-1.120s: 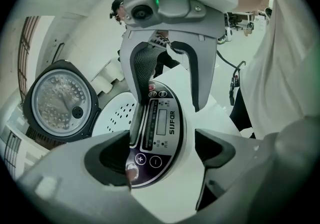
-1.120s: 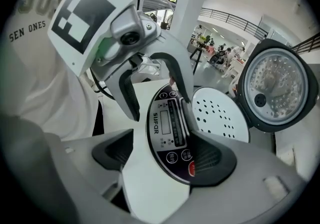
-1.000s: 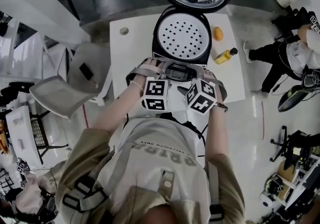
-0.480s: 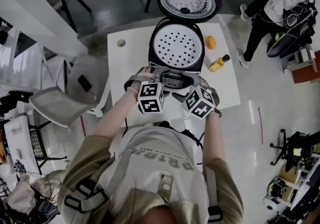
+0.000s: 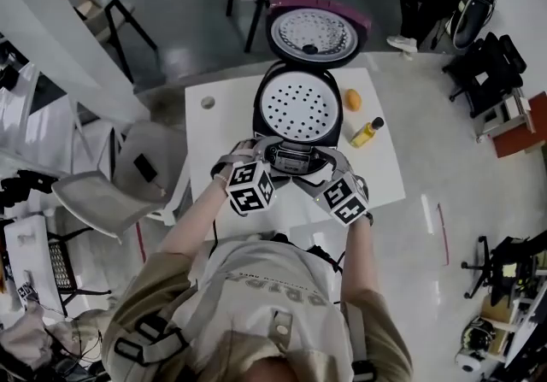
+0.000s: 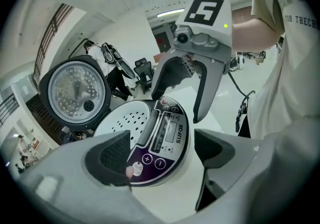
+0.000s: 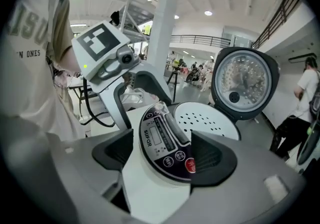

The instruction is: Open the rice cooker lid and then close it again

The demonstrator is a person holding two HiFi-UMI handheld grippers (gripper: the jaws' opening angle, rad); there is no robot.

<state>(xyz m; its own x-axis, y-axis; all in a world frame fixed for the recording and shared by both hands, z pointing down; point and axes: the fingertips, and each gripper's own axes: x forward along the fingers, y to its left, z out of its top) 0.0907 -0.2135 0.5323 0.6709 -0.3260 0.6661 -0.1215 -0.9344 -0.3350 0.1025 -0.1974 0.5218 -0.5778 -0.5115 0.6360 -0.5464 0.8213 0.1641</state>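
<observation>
Nearest to me, the left gripper (image 6: pixel 160 150) and the right gripper (image 7: pixel 162 154) both have their jaws spread wide with nothing held; each gripper view only frames the cooker's control panel (image 7: pixel 162 140) in the gap, and the pads do not touch it. Over the last second both tools have eased back from the front edge of the rice cooker (image 5: pixel 295 115) and the right one has lifted slightly, while its jaws have not changed their spread. The lid (image 5: pixel 313 34) was already up a second ago and has not moved. I take this to mean the opening half is finished and I am pulling clear before reaching for the lid to close it. The cooker sits on the white table (image 5: pixel 209 128), directly ahead of the grippers. The panel carries a brand word that reads roughly "SUPOR" beside a small display, with round plus and minus buttons and a red button whose characters are too small to read. Behind the panel lies the white perforated tray (image 5: pixel 297 104), then the upright lid with its shiny dimpled inner plate. To the cooker's right are an orange fruit (image 5: pixel 351 99) and a yellow bottle (image 5: pixel 366 131), whose label I cannot read.
</observation>
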